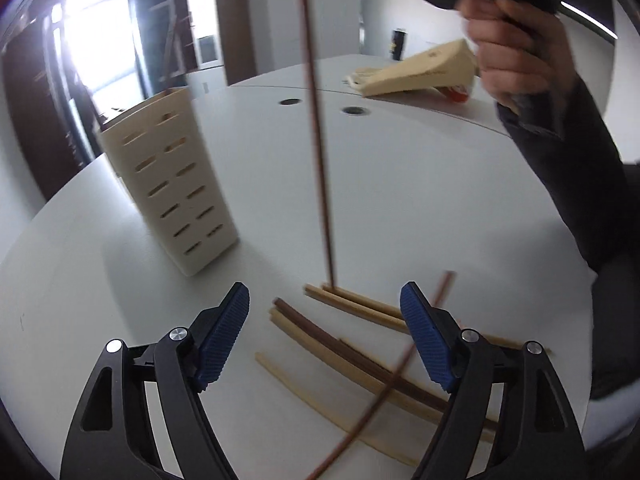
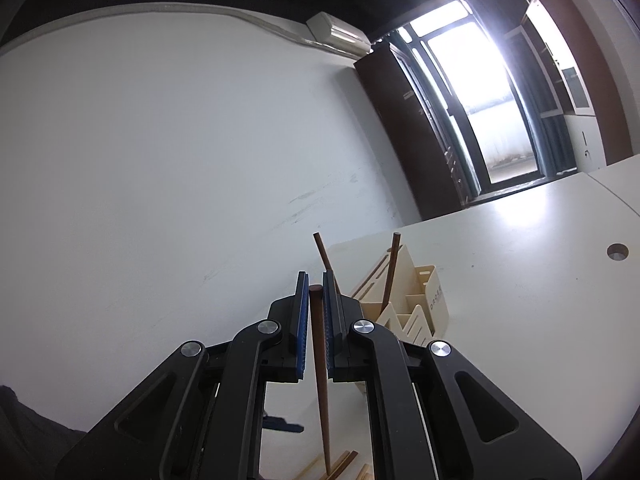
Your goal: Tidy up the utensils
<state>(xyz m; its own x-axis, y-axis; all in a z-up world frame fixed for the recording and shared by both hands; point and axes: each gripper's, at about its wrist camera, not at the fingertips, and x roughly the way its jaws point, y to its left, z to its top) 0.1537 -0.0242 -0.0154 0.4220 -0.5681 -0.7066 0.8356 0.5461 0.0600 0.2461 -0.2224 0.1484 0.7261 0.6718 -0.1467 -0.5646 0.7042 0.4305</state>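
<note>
Right tool (image 2: 316, 292) pinches a brown chopstick (image 2: 322, 380) beside holder (image 2: 434, 300) lettered "DROSE".

White wall (image 2: 160, 140), bright window (image 2: 480, 92), dark cabinet (image 2: 404, 120), air conditioner (image 2: 336, 32)

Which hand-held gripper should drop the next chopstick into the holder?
Right hand-held gripper: it is shut on a dark chopstick beside the cream holder. Left hand-held gripper is open and empty.

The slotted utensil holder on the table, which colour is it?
Cream slotted utensil holder, clearest in the left wrist view.
</note>
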